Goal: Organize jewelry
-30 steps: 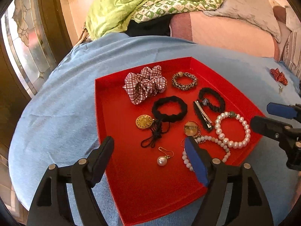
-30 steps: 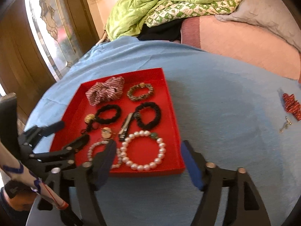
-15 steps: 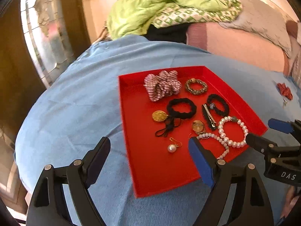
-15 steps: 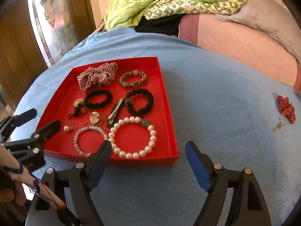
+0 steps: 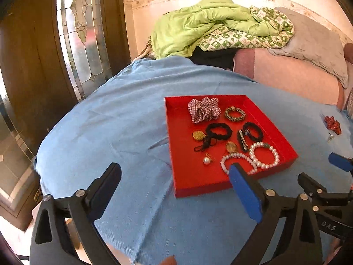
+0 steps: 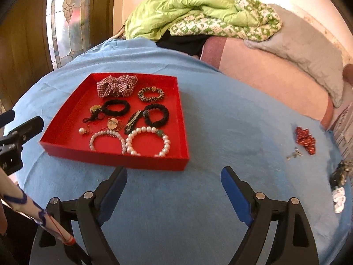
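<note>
Both of our grippers, left gripper [image 5: 174,177] and right gripper [image 6: 174,181], have drawn back from the shallow red cardboard tray [image 6: 72,101] over the last second, jaws wide apart and empty, so we judge another piece is next. Glossy pearl bracelets [image 6: 147,141] and ruffled fabric scrunchies [image 6: 117,85] lie inside it, while a small red patterned cloth piece [image 6: 305,140] waits well apart on the soft blue blanket [image 6: 220,121].

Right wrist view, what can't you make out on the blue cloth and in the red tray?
- Small metal piece beside the red bow: too small to identify.
- Dark and white items at the right edge: blurred, cut off by the fisheye rim.
- Large pearl bracelet: near side hidden behind the red tray wall.
</note>
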`<state>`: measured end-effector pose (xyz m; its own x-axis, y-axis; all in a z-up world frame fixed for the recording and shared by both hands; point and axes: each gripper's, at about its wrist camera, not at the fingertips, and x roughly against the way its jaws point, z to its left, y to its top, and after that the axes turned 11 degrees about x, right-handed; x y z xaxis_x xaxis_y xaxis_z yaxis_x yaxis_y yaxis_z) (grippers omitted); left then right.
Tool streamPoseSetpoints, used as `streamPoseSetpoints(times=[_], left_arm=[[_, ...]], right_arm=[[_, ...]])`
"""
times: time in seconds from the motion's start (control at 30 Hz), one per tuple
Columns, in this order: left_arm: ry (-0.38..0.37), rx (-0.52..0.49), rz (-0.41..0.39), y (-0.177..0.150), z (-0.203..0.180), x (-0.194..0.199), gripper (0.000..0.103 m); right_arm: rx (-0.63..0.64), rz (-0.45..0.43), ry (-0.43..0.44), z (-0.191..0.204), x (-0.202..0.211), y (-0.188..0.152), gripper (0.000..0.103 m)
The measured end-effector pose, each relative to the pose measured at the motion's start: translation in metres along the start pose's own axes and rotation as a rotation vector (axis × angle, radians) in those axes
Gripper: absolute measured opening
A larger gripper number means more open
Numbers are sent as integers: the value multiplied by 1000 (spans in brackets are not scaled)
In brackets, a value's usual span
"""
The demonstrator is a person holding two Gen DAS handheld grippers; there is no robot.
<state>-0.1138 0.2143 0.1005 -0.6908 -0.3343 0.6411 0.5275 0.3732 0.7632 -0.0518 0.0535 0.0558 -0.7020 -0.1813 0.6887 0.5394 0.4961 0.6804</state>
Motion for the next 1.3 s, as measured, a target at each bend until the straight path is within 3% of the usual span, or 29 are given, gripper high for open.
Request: streamPoseSetpoints(times=[0.3, 0.5, 0.63, 0.77, 1.07, 1.3], left_arm=[[12, -127, -2, -36, -24, 44, 98], [-23, -177, 34, -56, -26, 66, 98], [-35, -180, 54, -60, -23, 72, 98], [-49, -130, 26, -58, -17, 72, 98], [-15, -82, 10, -66, -12, 54, 98], [-50, -122, 99, -70, -27, 36, 98]], right_arm=[[10, -98, -127, 1, 74, -36, 93], [0, -165, -141, 6, 118, -62, 96], [9, -141, -138, 11, 119, -71, 96], [8, -128, -132, 13, 116, -72, 96], [-32, -77, -88, 8, 98, -75, 96], [-35, -51, -74, 8, 85, -75, 96]])
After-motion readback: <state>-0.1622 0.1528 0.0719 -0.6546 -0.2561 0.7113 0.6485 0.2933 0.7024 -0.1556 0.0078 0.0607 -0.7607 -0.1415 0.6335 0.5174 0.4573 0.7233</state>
